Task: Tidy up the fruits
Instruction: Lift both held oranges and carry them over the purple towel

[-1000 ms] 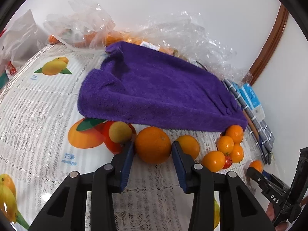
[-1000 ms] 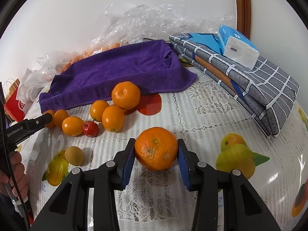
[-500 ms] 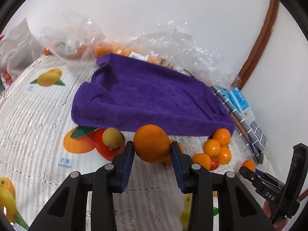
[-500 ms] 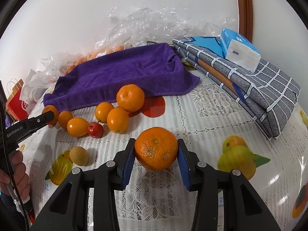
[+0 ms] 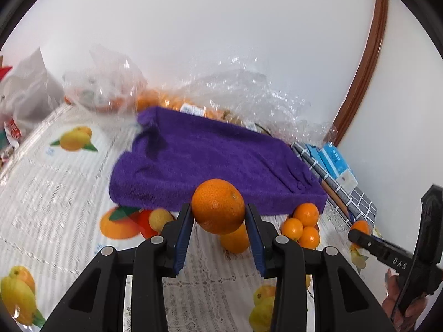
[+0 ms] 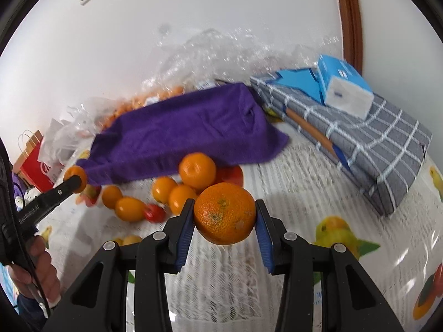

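Left tool [image 5: 218,215] is clamping an orange [image 5: 218,206] between its pads, above the surface [image 5: 55,193]. Right tool [image 6: 224,217] is gripping another orange [image 6: 224,213], near the purple towel [image 6: 188,132].

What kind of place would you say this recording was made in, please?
Probably a home dining table against a wall: a lace tablecloth printed with fruit, clear plastic grocery bags of oranges, and a tissue pack on folded checked cloth.
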A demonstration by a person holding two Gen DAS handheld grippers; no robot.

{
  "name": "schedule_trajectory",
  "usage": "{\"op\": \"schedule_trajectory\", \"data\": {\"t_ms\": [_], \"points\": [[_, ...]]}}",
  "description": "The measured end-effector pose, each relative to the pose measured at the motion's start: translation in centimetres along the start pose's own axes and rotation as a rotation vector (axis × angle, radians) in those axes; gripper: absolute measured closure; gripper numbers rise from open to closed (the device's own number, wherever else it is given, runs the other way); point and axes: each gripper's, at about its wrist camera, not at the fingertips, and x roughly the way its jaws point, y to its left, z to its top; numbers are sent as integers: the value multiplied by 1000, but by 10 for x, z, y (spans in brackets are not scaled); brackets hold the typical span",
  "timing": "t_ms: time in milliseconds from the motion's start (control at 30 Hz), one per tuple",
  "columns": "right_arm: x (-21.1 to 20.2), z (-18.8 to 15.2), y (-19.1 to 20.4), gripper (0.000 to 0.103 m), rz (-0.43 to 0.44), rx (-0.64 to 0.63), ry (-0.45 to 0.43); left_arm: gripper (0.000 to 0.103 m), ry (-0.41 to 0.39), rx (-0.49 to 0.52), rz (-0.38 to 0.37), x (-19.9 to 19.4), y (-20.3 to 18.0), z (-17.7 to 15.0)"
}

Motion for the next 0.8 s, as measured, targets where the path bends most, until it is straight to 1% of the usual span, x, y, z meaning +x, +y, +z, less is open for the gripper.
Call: {"op": "schedule_trajectory", "data": {"t_ms": [133, 233, 333, 500, 600, 800], "points": [[-2, 17, 8, 61, 15, -20, -19, 67, 9, -14, 20, -4, -2, 11], [1, 32, 14, 61, 30, -28, -36, 67, -15, 2, 33, -10, -7, 26], [8, 45, 17, 61, 27, -34, -48, 67, -30, 7, 44, -7, -9, 41], [25, 69, 23, 61, 35, -40, -58, 67, -41, 3, 52, 11, -12, 64], [36, 83, 28, 61, 36, -53, -68, 66, -56, -4, 58, 22, -13, 71], [61, 111, 36, 61, 36, -69, -79, 67, -44, -2, 69, 52, -14, 83]]}}
